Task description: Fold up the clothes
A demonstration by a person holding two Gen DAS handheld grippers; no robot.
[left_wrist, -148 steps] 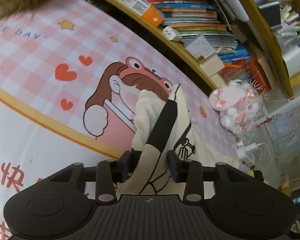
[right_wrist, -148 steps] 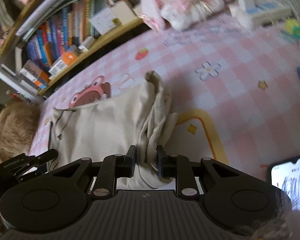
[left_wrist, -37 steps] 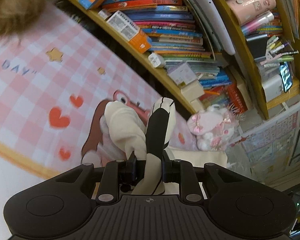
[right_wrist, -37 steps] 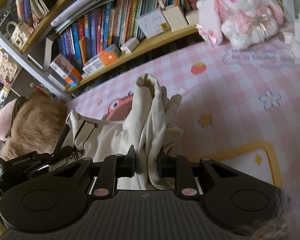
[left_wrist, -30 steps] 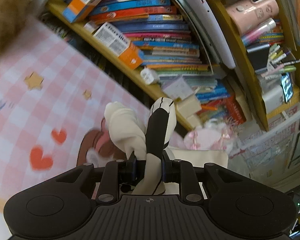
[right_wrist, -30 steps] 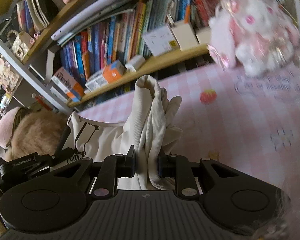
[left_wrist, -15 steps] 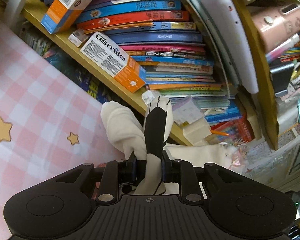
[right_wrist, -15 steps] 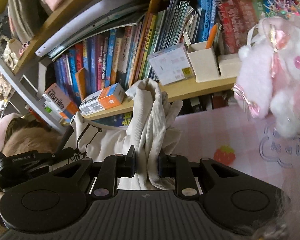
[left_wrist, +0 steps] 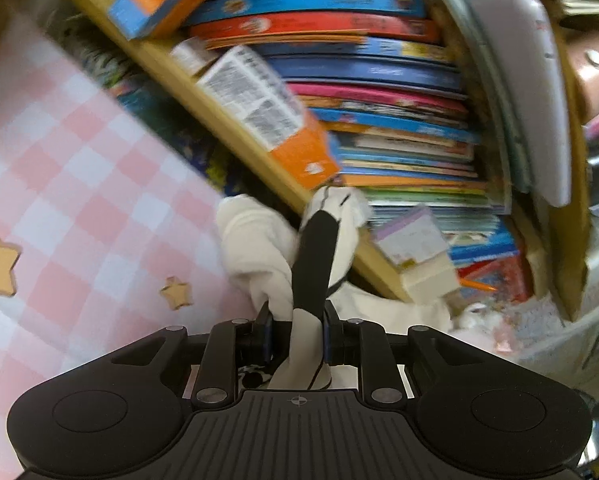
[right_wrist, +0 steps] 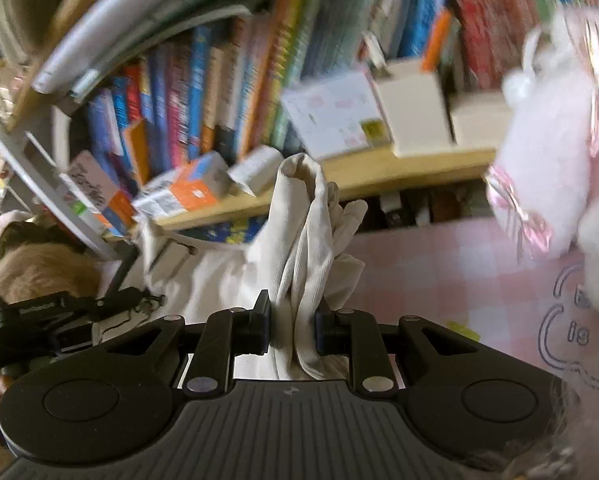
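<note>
A bunched fold of a cream garment (left_wrist: 259,248), crossed by a black stripe (left_wrist: 313,264), is being pinched between the narrow-set jaws of the left gripper (left_wrist: 297,330). The cloth is being held up so that it stands above the fingers, its top reaching the level of a wooden shelf edge (left_wrist: 235,136). A second gathered fold of the same cream garment (right_wrist: 303,240), ribbed in texture, is being clamped in the right gripper (right_wrist: 293,330), whose jaws are likewise drawn in close around the fabric. From there the cloth is being stretched to the left across the right wrist view, where the left gripper (right_wrist: 59,312) is seen gripping the other end, so the garment is being kept off the surface between the two tools. A pink-and-white checked cover (left_wrist: 67,168) with gold stars is being shown beneath and to the left in the left wrist view. Behind the garment, a bookshelf packed with colourful books (right_wrist: 203,92) and an orange-and-white box (left_wrist: 271,116) are being shown, blurred. A pink plush toy (right_wrist: 555,168) is being shown at the right edge, resting on the checked cover.
</note>
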